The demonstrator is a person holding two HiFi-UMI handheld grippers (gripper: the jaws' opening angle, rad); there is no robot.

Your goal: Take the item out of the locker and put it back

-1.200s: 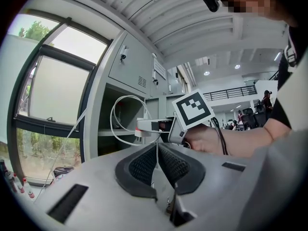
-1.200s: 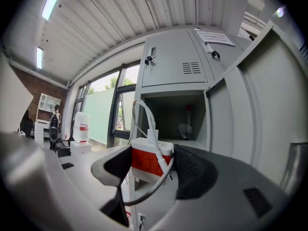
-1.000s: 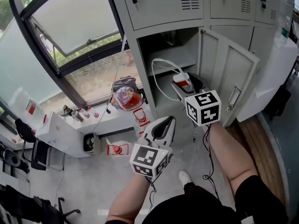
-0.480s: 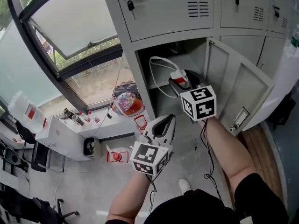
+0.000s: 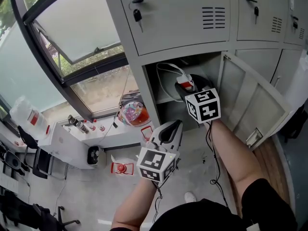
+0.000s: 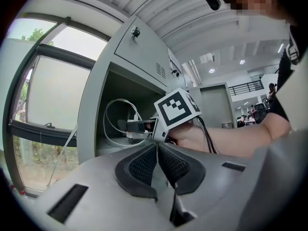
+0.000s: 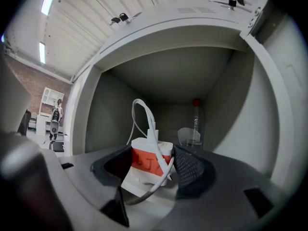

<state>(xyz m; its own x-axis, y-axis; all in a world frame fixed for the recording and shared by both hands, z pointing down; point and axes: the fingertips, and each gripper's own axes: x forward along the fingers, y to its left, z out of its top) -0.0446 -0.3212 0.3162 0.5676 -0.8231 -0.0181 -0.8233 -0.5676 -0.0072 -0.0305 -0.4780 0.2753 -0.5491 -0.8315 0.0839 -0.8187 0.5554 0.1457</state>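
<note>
A white charger [image 7: 146,163] with a red label and a looped white cable [image 7: 143,113] sits between the pads of my right gripper [image 7: 153,166], which is shut on it. In the head view this gripper [image 5: 191,86] holds the charger [image 5: 185,83] at the mouth of the open locker compartment [image 5: 166,107]. My left gripper [image 5: 174,125] hangs lower, in front of the locker, its jaws shut on nothing. The left gripper view shows those closed pads [image 6: 144,163], and beyond them the right gripper's marker cube [image 6: 175,110] and the charger [image 6: 136,125].
A clear bottle with a red cap [image 7: 195,123] stands at the back of the compartment. The locker door [image 5: 252,105] swings open to the right. A window ledge with small bottles [image 5: 79,124], a colourful bag [image 5: 131,110] and red-white items on the floor [image 5: 121,167] lie to the left.
Both grippers have moved towards the locker. The right one has carried the charger up to the compartment's opening; the left stays shut and empty.
</note>
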